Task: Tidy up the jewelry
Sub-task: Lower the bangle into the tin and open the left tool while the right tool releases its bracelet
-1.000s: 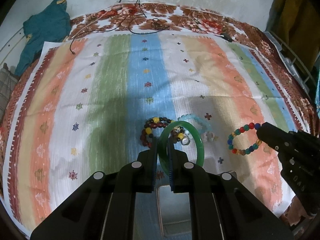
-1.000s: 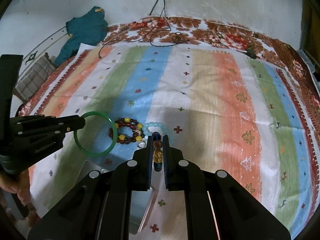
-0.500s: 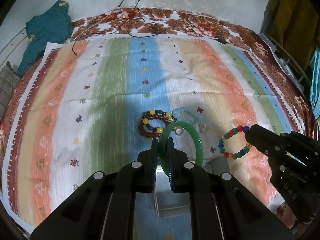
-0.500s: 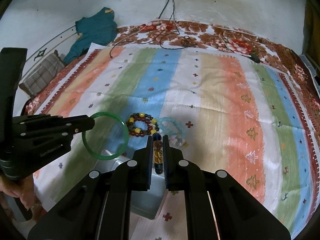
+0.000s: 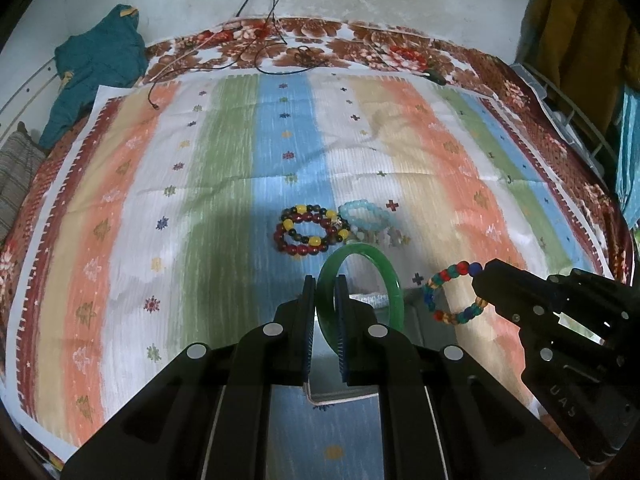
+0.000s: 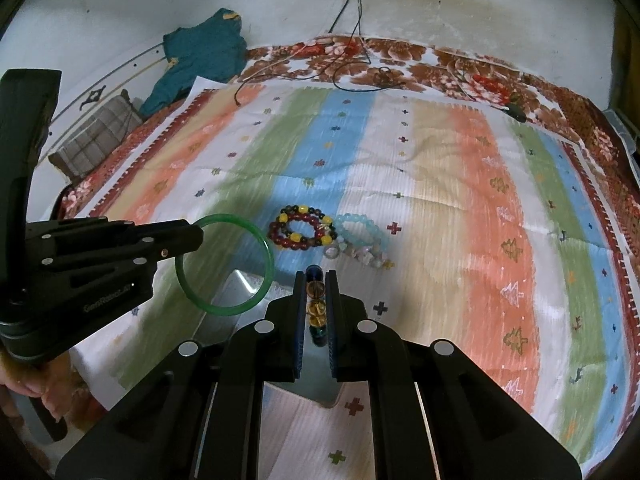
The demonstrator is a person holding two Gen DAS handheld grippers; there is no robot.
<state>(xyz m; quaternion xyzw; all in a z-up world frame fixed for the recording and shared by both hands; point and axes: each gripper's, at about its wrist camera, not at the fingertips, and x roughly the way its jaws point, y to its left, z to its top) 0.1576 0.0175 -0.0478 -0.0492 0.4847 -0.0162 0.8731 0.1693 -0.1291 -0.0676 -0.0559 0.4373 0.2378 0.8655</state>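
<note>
My left gripper (image 5: 325,280) is shut on a green bangle (image 5: 390,276) and holds it above the striped cloth; it also shows in the right wrist view (image 6: 192,236) with the bangle (image 6: 264,280). My right gripper (image 6: 316,276) is shut on a multicoloured bead bracelet (image 6: 316,304); in the left wrist view the gripper (image 5: 484,272) holds the bracelet (image 5: 444,276) hanging. A dark red and yellow bead bracelet (image 5: 308,230), a pale blue bead bracelet (image 5: 364,216) and a small ring (image 6: 331,253) lie on the cloth ahead.
A clear box (image 6: 240,280) sits under both grippers at the near edge of the striped cloth (image 5: 440,168). A teal garment (image 5: 96,64) and black cables (image 5: 280,52) lie at the far side by the wall.
Both grippers have pulled back and upward with their jewelry; the bracelets on the cloth now sit farther ahead. The box has come more into view below.
</note>
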